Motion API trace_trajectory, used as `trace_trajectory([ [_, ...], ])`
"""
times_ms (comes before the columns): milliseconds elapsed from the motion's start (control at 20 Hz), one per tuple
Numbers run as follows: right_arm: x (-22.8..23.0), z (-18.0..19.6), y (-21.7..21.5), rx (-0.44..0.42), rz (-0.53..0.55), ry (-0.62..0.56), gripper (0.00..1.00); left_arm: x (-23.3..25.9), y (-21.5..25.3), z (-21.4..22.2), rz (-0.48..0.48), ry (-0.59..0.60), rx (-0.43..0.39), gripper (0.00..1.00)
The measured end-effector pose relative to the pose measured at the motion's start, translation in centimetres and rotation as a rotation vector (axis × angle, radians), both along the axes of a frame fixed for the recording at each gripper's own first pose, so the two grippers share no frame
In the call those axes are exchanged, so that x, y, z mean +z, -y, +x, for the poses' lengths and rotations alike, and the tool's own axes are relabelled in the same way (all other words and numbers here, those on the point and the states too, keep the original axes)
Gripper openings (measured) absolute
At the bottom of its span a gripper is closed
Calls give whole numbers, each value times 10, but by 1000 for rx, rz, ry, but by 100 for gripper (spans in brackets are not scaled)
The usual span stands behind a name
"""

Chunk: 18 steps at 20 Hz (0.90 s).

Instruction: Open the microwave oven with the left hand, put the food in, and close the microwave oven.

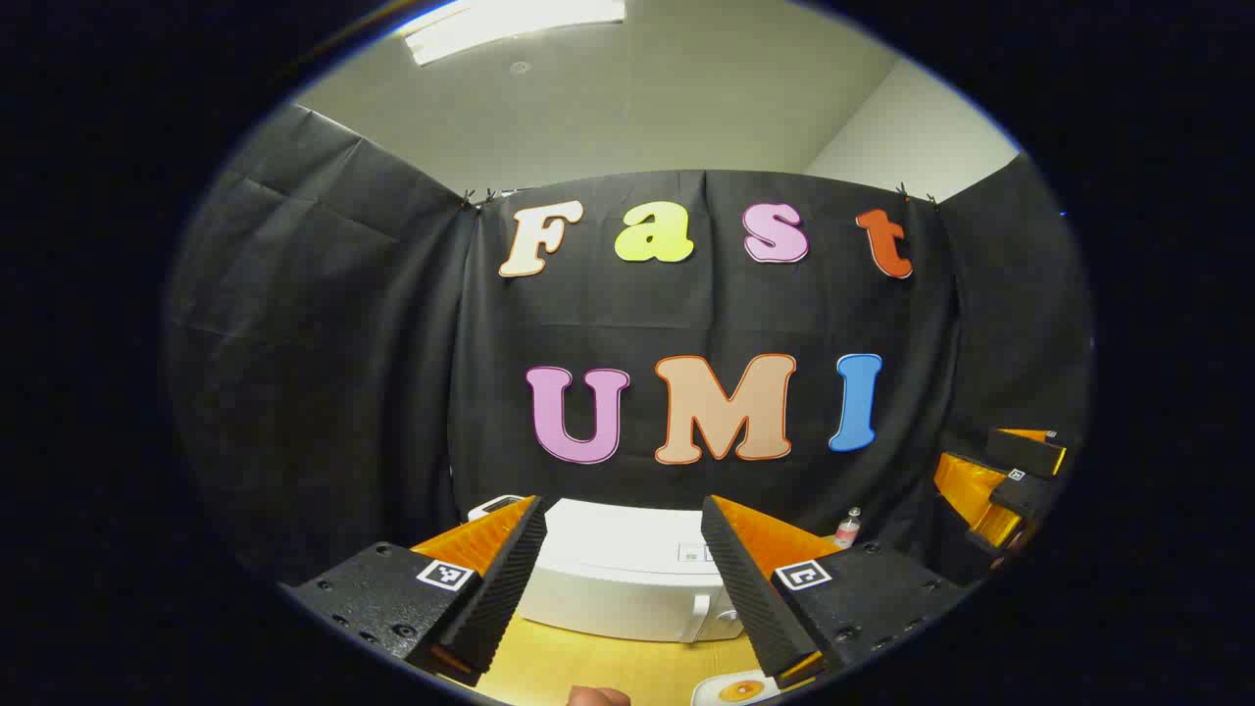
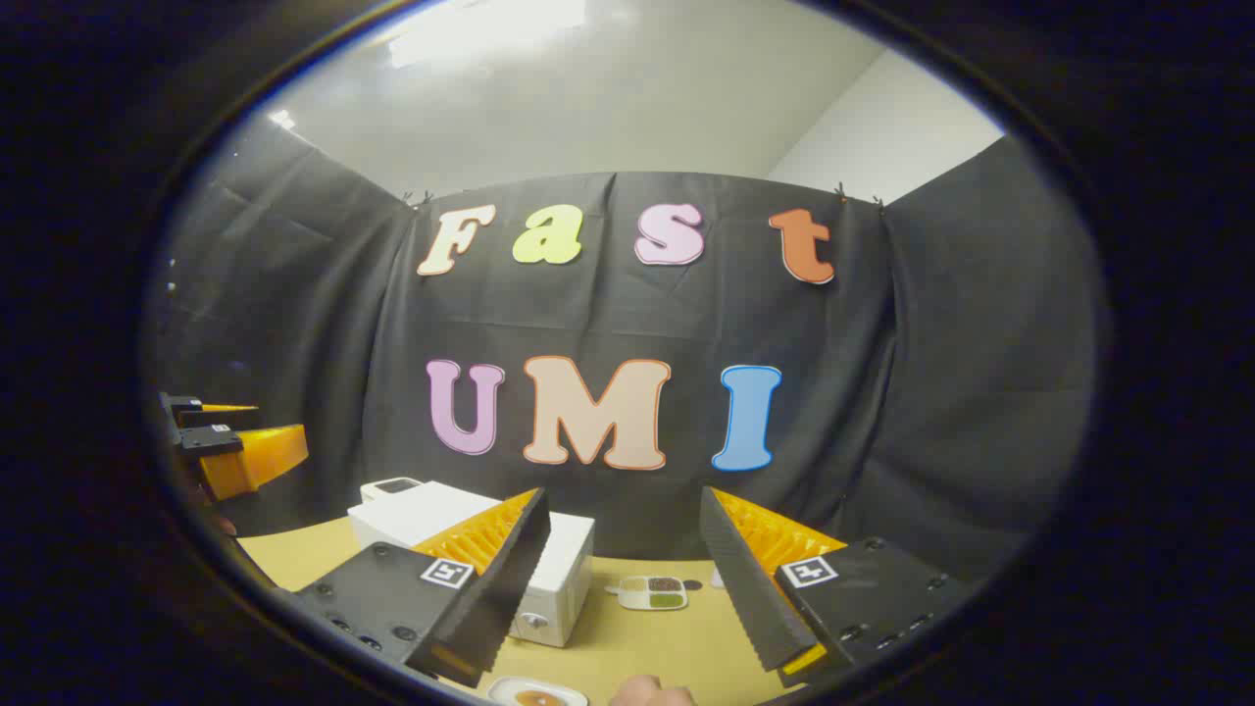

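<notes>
A white microwave oven (image 1: 618, 579) stands on the wooden table straight ahead of my left gripper (image 1: 620, 588), door closed, handle (image 1: 698, 616) at its right. My left gripper is held above the table, open and holding nothing. A white plate of food with an orange centre (image 1: 740, 690) lies in front of the oven. In the right gripper view the microwave oven (image 2: 559, 579) sits left of centre, and the plate of food (image 2: 534, 695) lies at the bottom edge. My right gripper (image 2: 623, 593) is open and holds nothing. The left gripper (image 2: 230, 446) hangs at the far left of that view.
A small bottle (image 1: 847, 527) stands right of the oven by the black cloth wall. A white tray with several compartments (image 2: 652, 591) lies on the wooden table (image 2: 677, 637) behind the plate. The right gripper (image 1: 1000, 480) shows at the right edge of the left gripper view.
</notes>
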State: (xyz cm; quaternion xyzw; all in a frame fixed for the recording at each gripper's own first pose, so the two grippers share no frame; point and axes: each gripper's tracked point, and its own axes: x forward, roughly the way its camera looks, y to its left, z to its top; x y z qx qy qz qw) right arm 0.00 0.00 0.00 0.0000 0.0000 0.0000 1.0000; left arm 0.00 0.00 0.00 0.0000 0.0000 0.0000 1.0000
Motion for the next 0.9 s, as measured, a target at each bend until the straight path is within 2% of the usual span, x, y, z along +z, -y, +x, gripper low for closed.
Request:
trace_trajectory([
  [100, -7, 4, 1, -15, -1, 9, 96, -5, 2, 9, -5, 4, -14, 94],
  [200, -13, 8, 1, -35, 19, 4, 96, -15, 4, 14, 7, -24, -30, 96],
  [300, -13, 8, -5, -28, 40, 17, 97, -16, 6, 17, 3, -19, -44, 96],
  [400, -22, 10, -10, -11, 10, -3, 96, -22, 4, 20, 16, -28, -38, 96],
  [450, -21, 10, -7, -23, -8, -4, 96, -24, 6, 22, 17, -32, -47, 93],
  [500, -19, 10, -7, -29, -13, 5, 97, -25, 10, 25, 17, -35, -59, 96],
  [550, -16, 9, -10, -27, -6, 12, 96, -26, 12, 27, 18, -40, -66, 94],
  [900, -11, 12, -10, -18, 3, 33, 97, -34, 13, 36, 28, -51, -73, 94],
])
